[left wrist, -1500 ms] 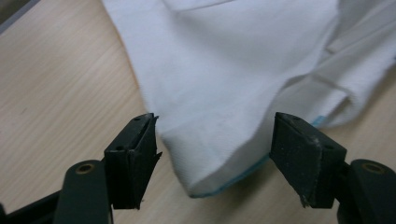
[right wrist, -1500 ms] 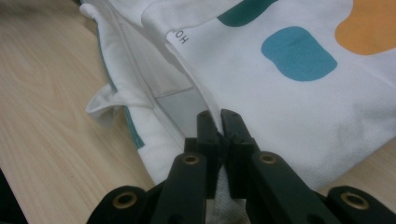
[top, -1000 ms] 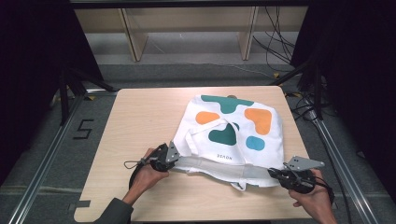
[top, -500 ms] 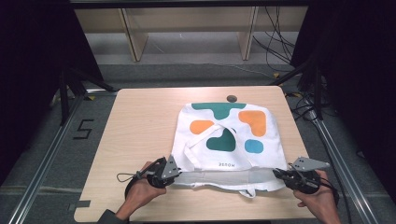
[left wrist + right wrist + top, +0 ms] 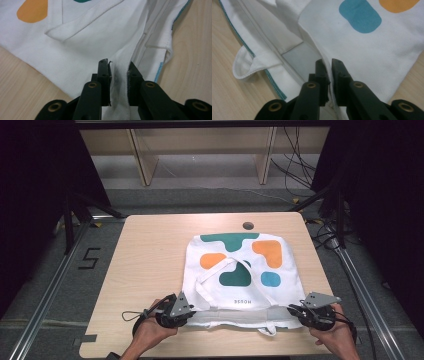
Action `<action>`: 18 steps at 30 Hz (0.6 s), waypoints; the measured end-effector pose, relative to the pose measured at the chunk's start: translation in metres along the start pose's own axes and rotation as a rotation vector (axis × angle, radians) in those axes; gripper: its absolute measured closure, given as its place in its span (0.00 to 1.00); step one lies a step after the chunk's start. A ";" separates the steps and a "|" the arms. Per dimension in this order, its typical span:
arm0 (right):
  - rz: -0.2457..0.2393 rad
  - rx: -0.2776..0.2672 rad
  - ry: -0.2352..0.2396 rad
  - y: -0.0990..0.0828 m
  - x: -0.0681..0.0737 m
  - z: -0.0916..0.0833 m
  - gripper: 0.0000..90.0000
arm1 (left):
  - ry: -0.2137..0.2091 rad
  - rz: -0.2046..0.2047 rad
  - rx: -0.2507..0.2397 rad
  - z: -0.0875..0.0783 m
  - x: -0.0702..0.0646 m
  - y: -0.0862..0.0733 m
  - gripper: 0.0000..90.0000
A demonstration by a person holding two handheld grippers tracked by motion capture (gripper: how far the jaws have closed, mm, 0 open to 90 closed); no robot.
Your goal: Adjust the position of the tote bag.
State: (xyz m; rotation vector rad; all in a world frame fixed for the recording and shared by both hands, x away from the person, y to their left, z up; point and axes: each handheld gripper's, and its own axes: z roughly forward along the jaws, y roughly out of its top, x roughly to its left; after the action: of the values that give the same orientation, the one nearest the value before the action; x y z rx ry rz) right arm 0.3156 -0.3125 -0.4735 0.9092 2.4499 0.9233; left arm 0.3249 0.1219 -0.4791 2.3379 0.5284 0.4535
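High view overlooks the table [image 5: 150,250]; gripper views closely share the bag [image 5: 240,270].

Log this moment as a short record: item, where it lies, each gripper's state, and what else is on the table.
item: white tote bag with teal, orange and blue shapes
position: flat on the wooden table, opening toward the person
handles: one strap loops over the print, another sticks out at the near edge
left gripper: jaws have just been opening; the bag's rim lies between them with a gap showing
right gripper: shut on the bag's rim at the near right corner
other: dark round hole in the table beyond the bag
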 end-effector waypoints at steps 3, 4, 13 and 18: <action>0.001 -0.020 0.009 0.003 -0.002 -0.001 0.97 | 0.009 -0.014 0.005 0.000 0.001 -0.002 0.79; 0.015 -0.019 0.002 0.004 -0.002 -0.003 0.98 | 0.017 -0.019 0.008 0.000 0.001 -0.003 0.76; 0.028 -0.062 -0.005 0.011 -0.005 -0.008 0.98 | 0.058 0.052 0.060 -0.001 -0.009 -0.002 0.93; 0.033 -0.093 0.004 0.013 -0.008 -0.013 0.98 | 0.047 0.062 0.043 -0.010 -0.007 0.004 0.96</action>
State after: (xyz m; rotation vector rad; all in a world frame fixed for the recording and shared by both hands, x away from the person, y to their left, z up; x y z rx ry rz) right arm 0.3197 -0.3163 -0.4547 0.9188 2.3800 1.0426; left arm 0.3156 0.1209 -0.4705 2.3956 0.4929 0.5323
